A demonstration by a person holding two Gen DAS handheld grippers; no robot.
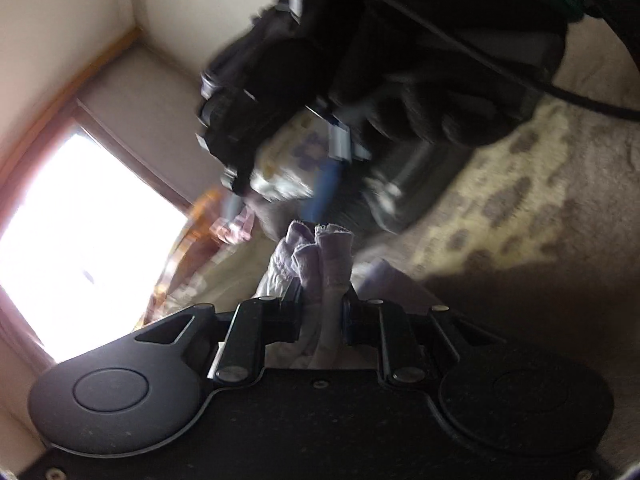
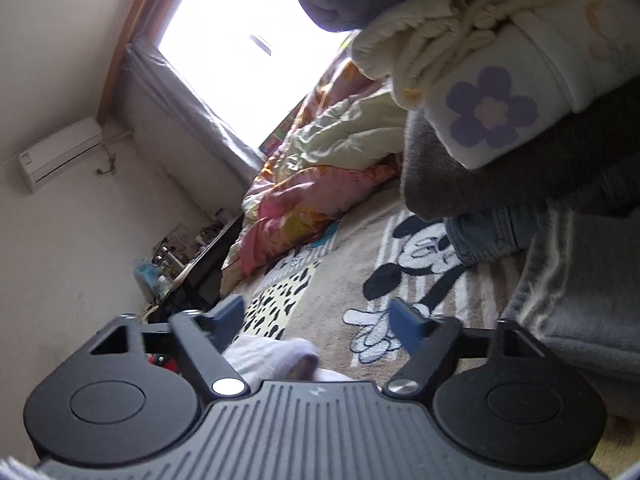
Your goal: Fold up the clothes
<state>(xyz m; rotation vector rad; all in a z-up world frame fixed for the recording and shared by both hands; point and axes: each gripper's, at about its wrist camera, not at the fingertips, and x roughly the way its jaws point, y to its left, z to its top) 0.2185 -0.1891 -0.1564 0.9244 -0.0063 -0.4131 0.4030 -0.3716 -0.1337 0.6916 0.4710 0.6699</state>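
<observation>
Lilac garment (image 1: pixel 316 256) bunched, pinched in your left gripper (image 1: pixel 320 304); your right gripper (image 2: pixel 316 320) spread wide, holding nothing, above cartoon blanket (image 2: pixel 352 248).

Bedroom in a lived-in home; bed covered by a beige blanket (image 2: pixel 332 288) printed with a cartoon mouse (image 2: pixel 416 264) and leopard patches; crumpled pink and pale-green floral quilt (image 2: pixel 320 184) bunched toward the window end. Bright window (image 2: pixel 240 40) with wood frame and grey curtain (image 2: pixel 176 92); wall-mounted air conditioner (image 2: pixel 60 152) on a plain white wall. Dark desk (image 2: pixel 208 260) beside the bed, cluttered with small bottles and oddments, too small to identify. Folded clothes stacked on the bed: grey garments, denim, a white piece with a purple flower (image 2: pixel 492 108).
</observation>
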